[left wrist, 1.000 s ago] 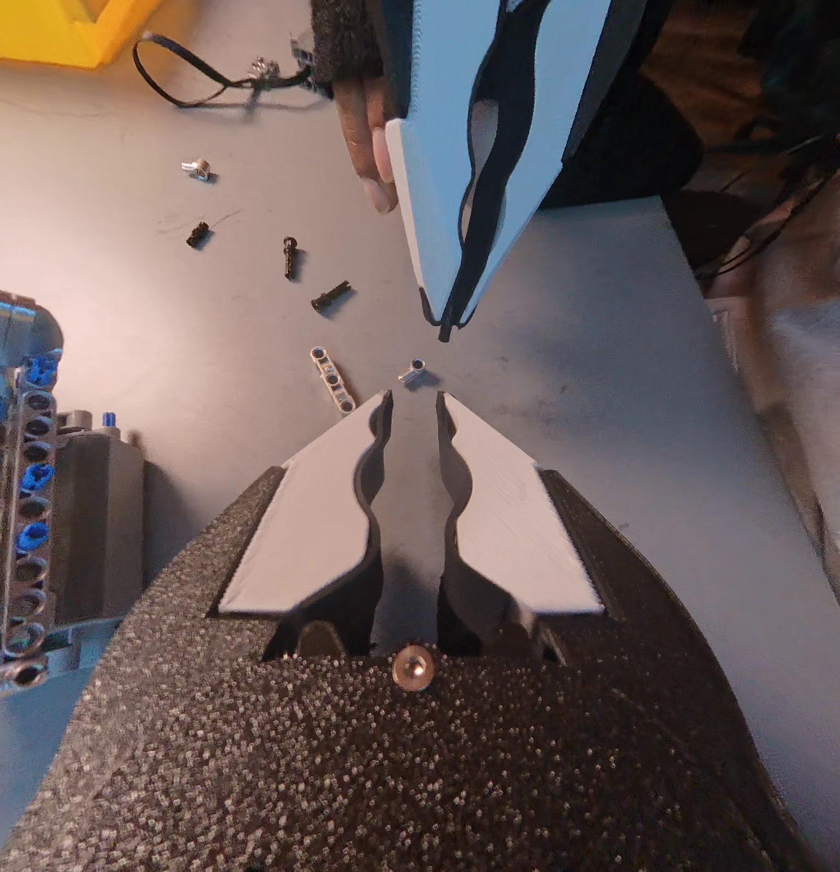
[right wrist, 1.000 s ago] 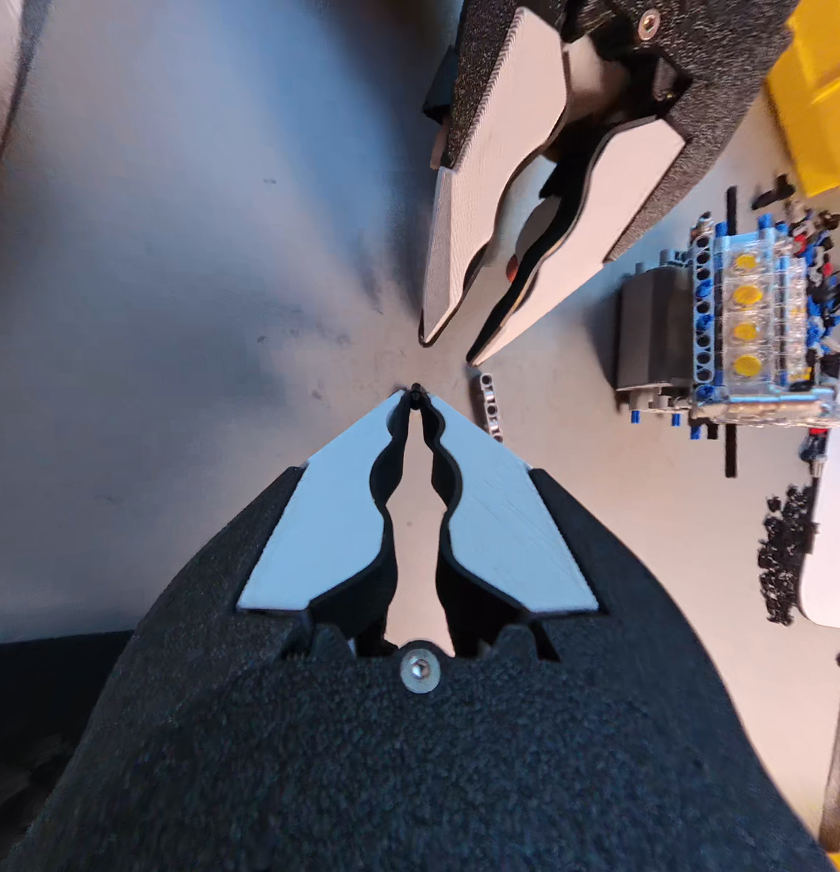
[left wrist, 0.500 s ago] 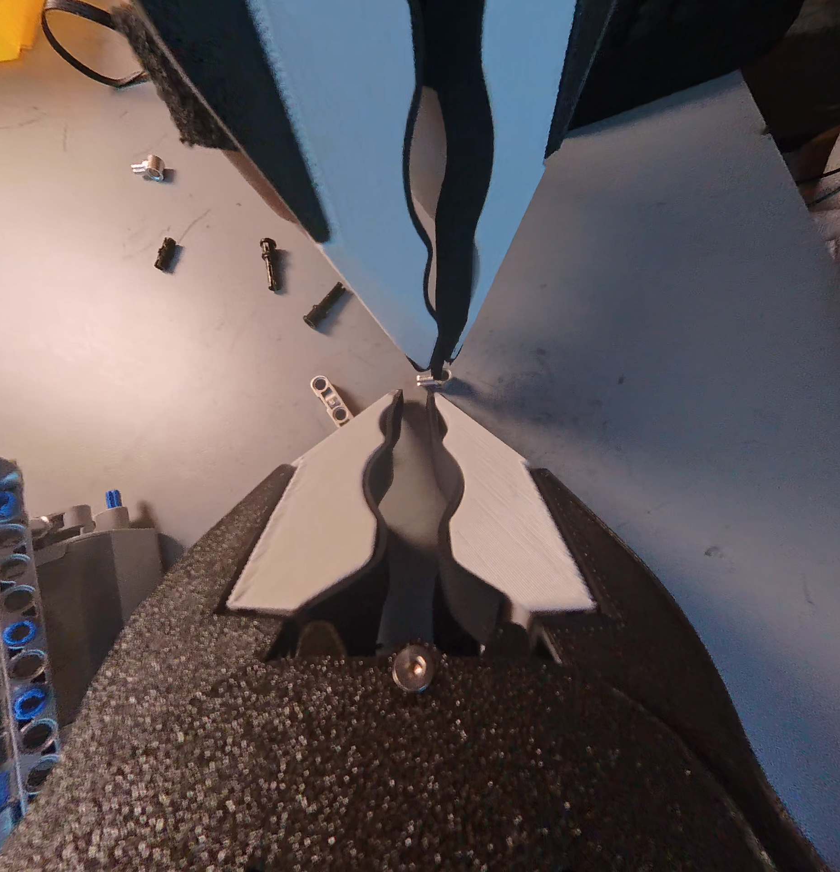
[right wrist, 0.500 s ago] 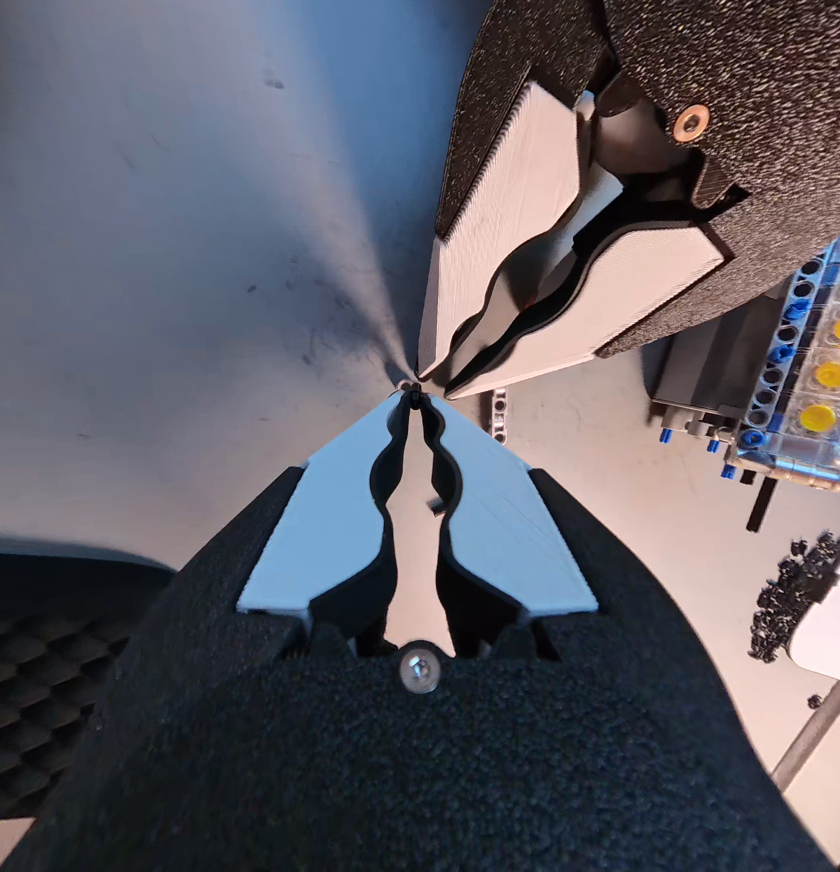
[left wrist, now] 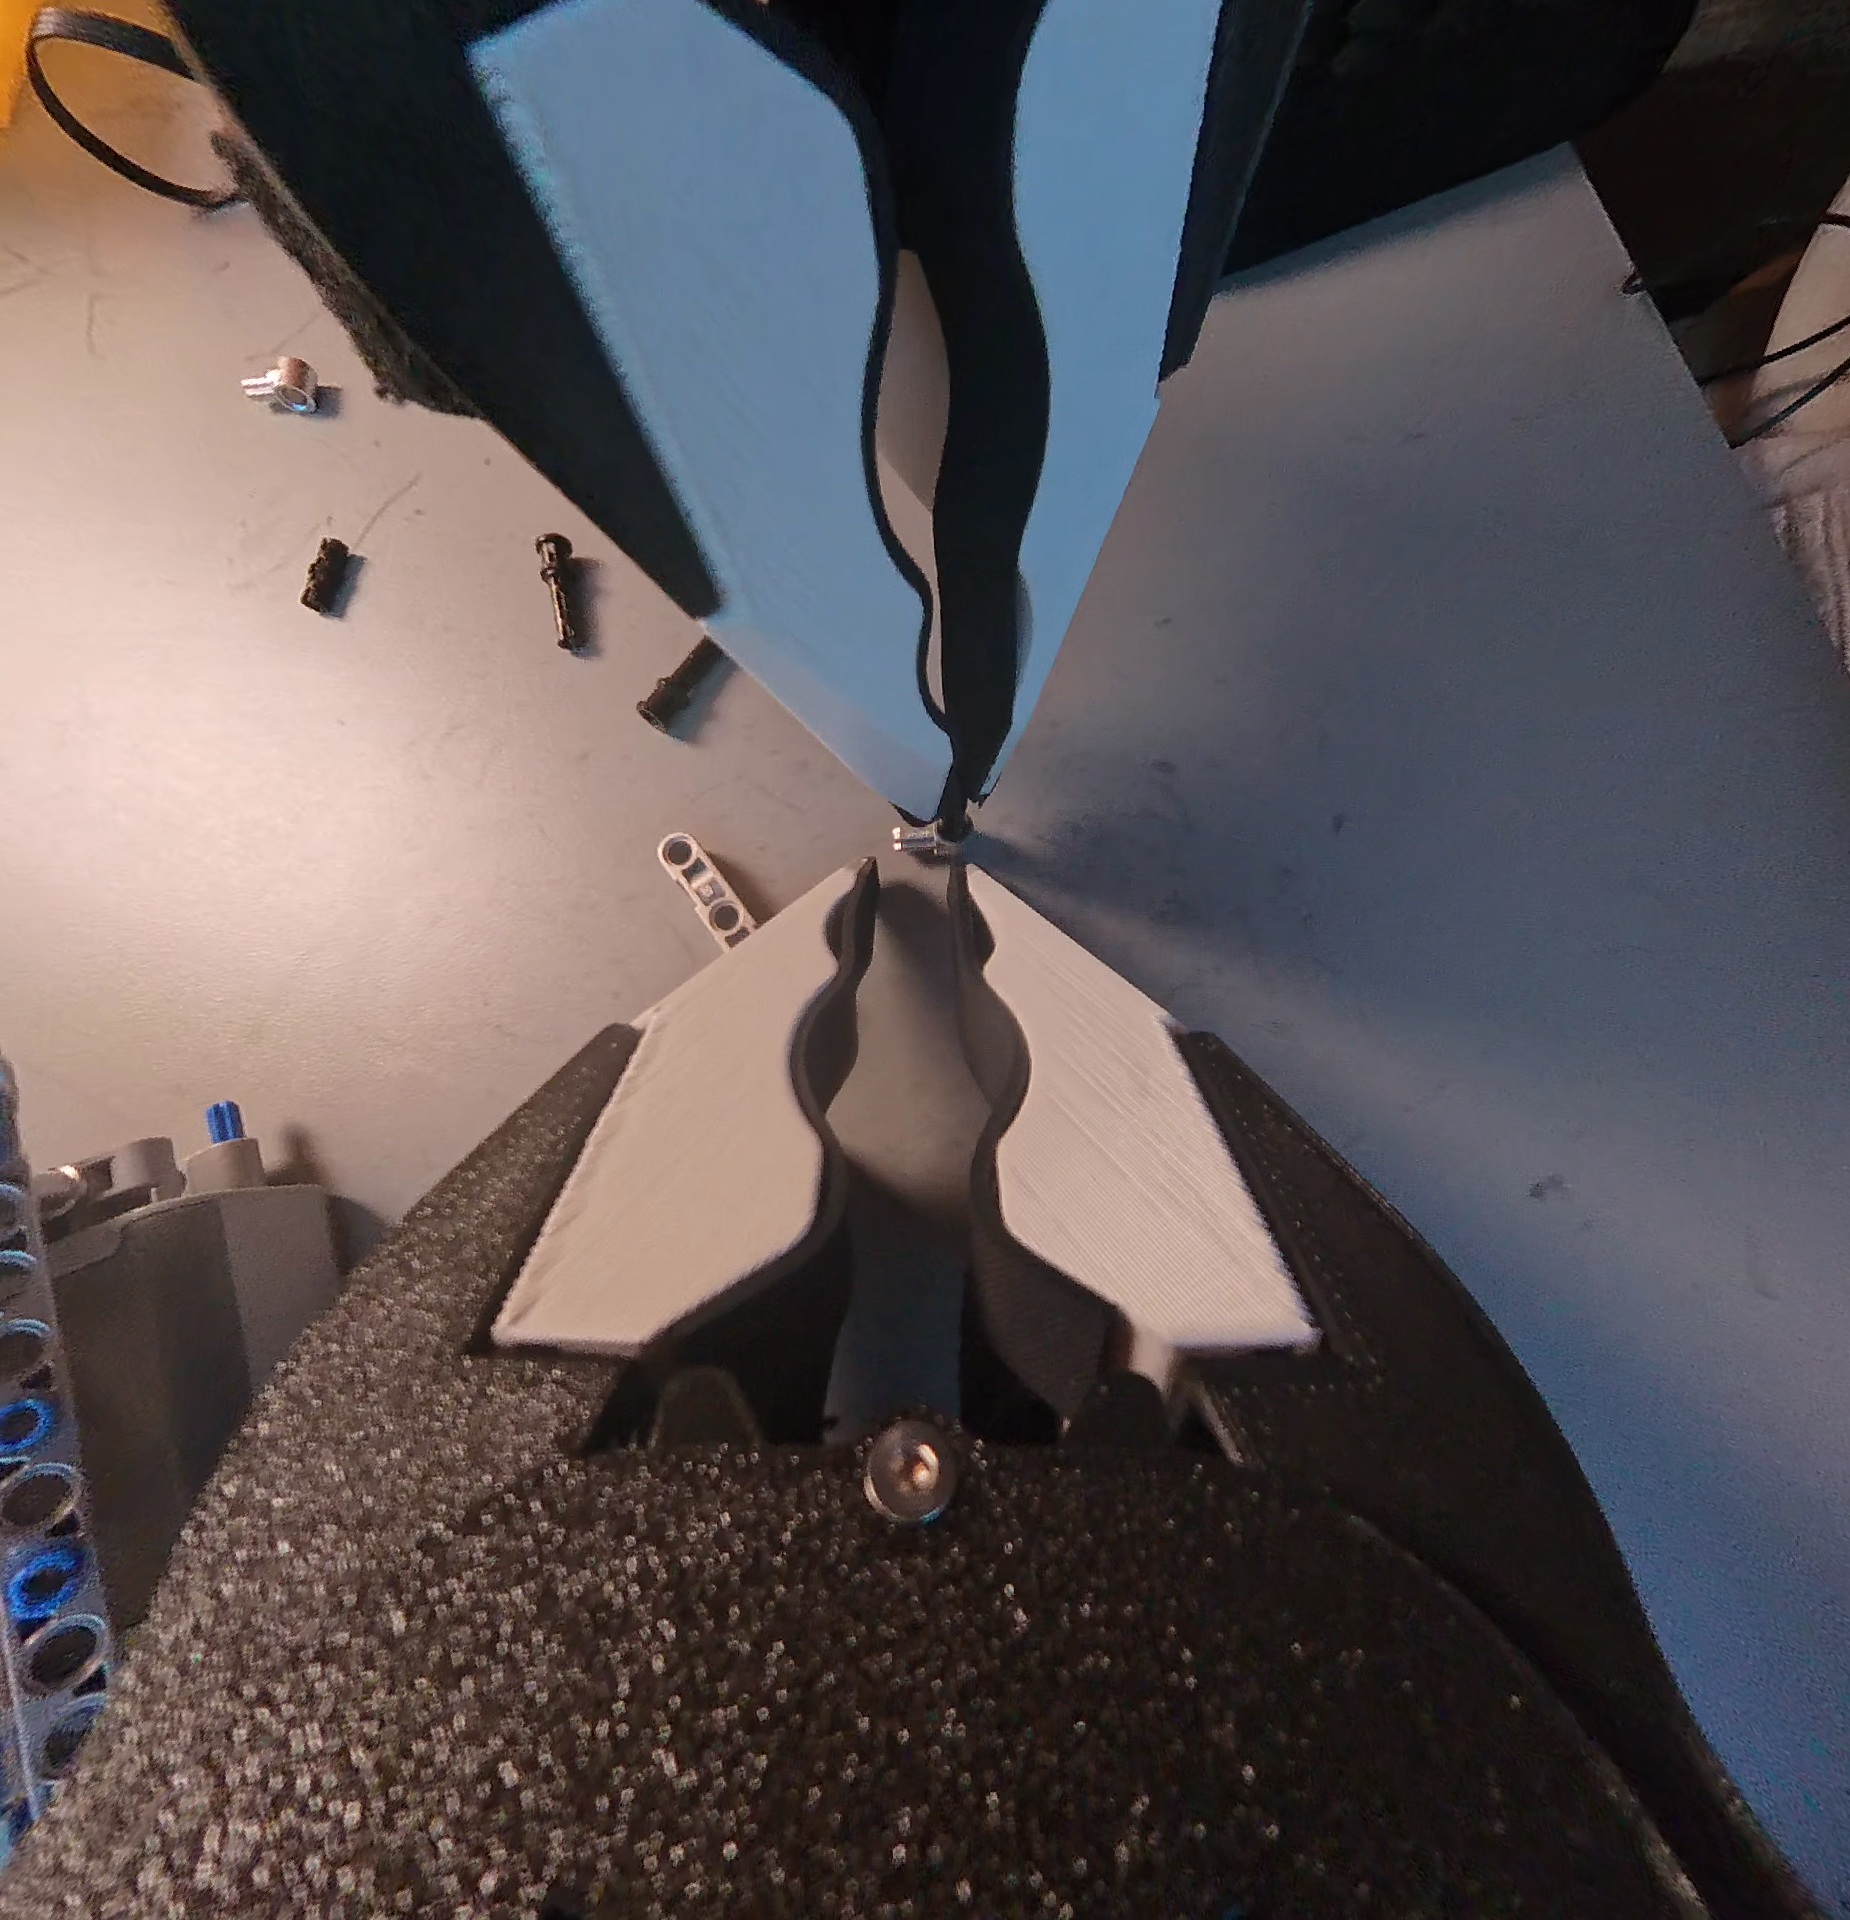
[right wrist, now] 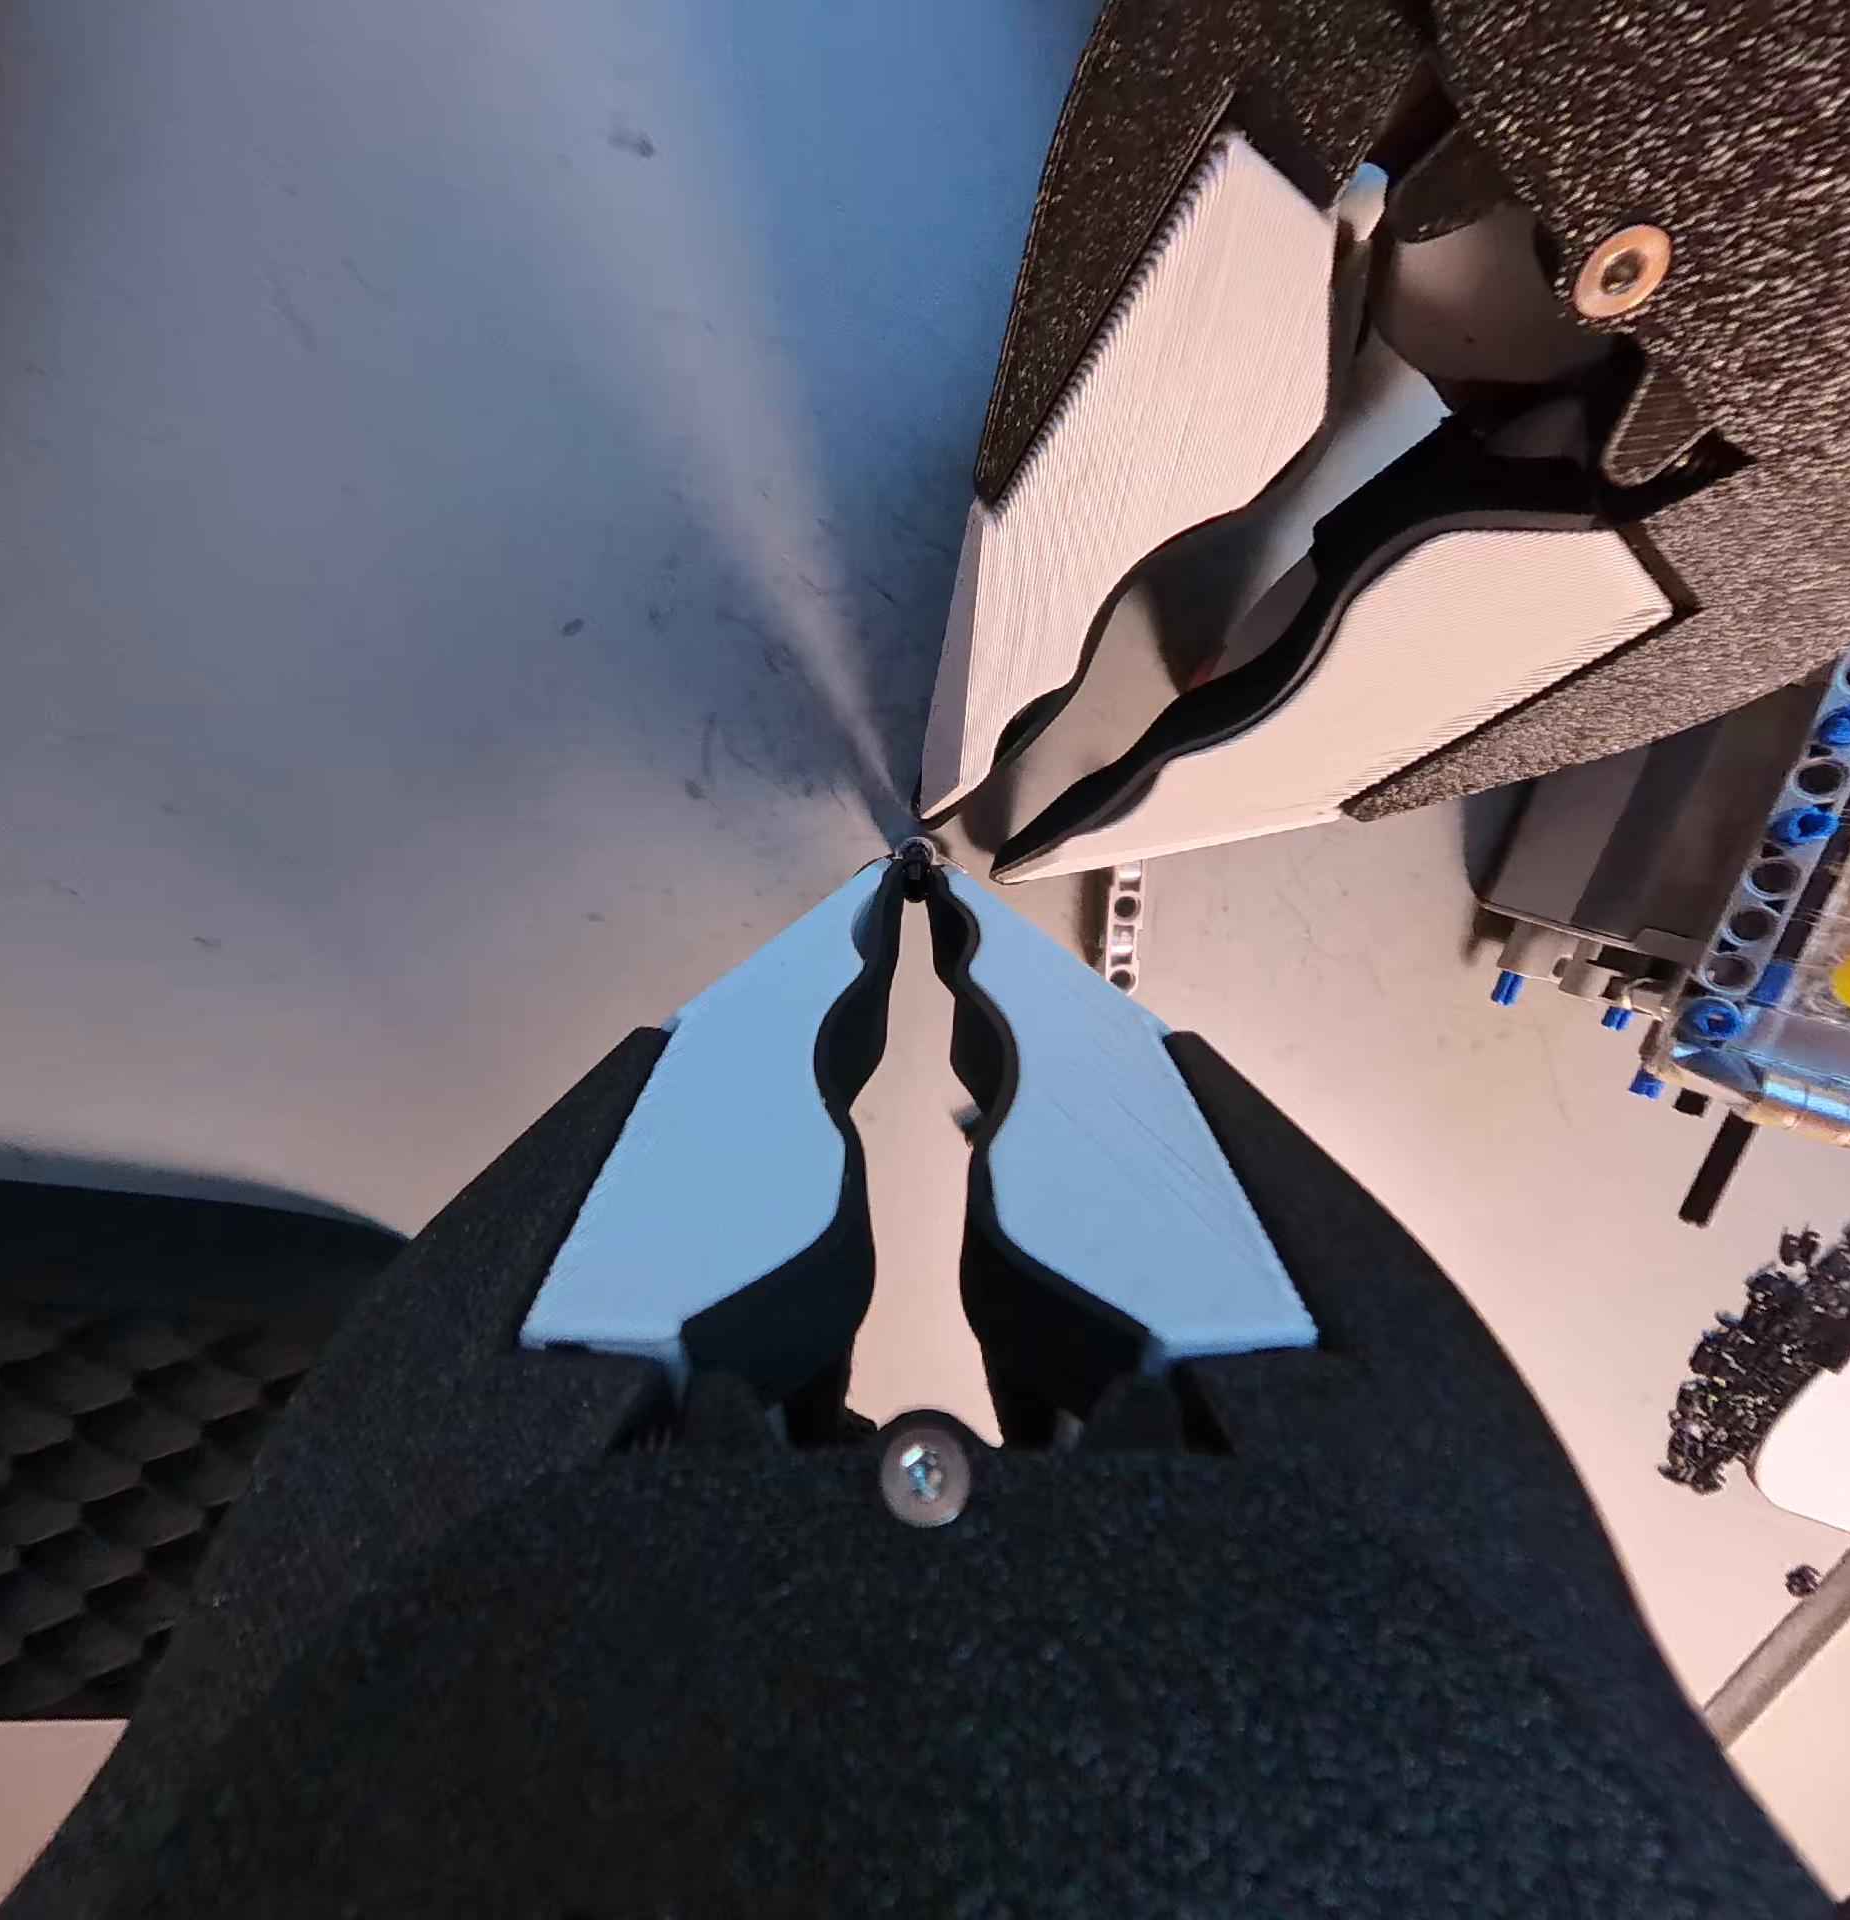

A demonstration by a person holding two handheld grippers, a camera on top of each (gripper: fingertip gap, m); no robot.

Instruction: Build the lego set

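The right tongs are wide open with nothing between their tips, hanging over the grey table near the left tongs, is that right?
Not quite. The right wrist view shows the right tongs shut on a small black pin, tips pinched together, not wide open. The rest holds: they hang over the grey table near the left tongs.

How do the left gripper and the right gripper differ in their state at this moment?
The left gripper has its tips slightly apart and holds nothing; the right gripper is shut on a small black pin. A small grey connector lies just beyond the left tips and meets the right tips. Both point tip to tip over the grey table.
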